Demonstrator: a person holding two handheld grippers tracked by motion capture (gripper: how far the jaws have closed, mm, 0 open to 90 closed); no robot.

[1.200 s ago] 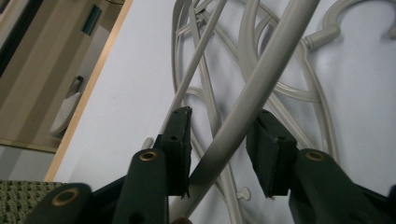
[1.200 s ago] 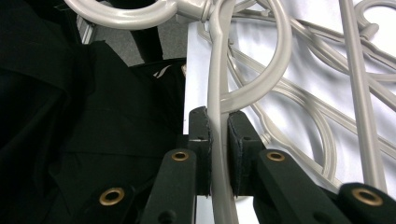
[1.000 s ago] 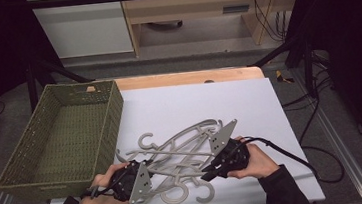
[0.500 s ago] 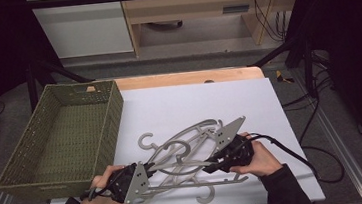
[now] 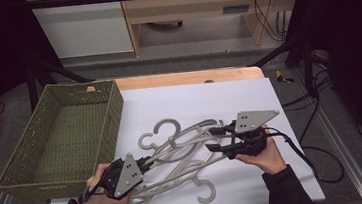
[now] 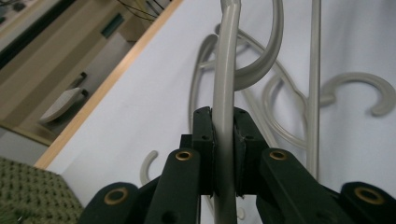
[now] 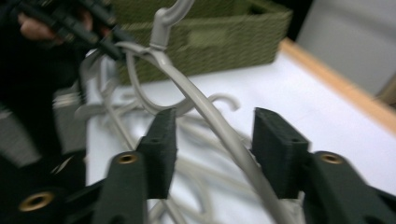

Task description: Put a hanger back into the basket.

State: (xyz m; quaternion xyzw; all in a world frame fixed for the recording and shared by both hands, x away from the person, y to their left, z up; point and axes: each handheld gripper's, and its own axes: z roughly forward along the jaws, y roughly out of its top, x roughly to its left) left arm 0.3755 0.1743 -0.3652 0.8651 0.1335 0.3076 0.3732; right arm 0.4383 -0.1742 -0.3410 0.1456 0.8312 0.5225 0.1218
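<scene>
Several grey plastic hangers (image 5: 184,152) lie tangled on the white table (image 5: 219,98). My left gripper (image 5: 147,161) sits at the pile's near left. Its jaws (image 6: 223,140) have just been closing and are shut on one hanger's arm (image 6: 225,70), with both pads pressing it. My right gripper (image 5: 210,139) hovers at the pile's right side. Its jaws (image 7: 215,140) have just been opening and stand apart. The same hanger's arm (image 7: 205,112) runs between them with a gap on each side. The left gripper (image 7: 93,23) holds its far end by the hook.
An empty green woven basket (image 5: 115,113) stands on the table's left side, behind the hangers (image 7: 210,37). The table's wooden far edge (image 5: 186,78) borders a dark floor. A black cable (image 5: 299,156) trails off to the right from my right gripper.
My right gripper has opened, letting go of the hanger's arm, and has shifted up and slightly right. The left hand has stayed in place, gripping the hanger.
</scene>
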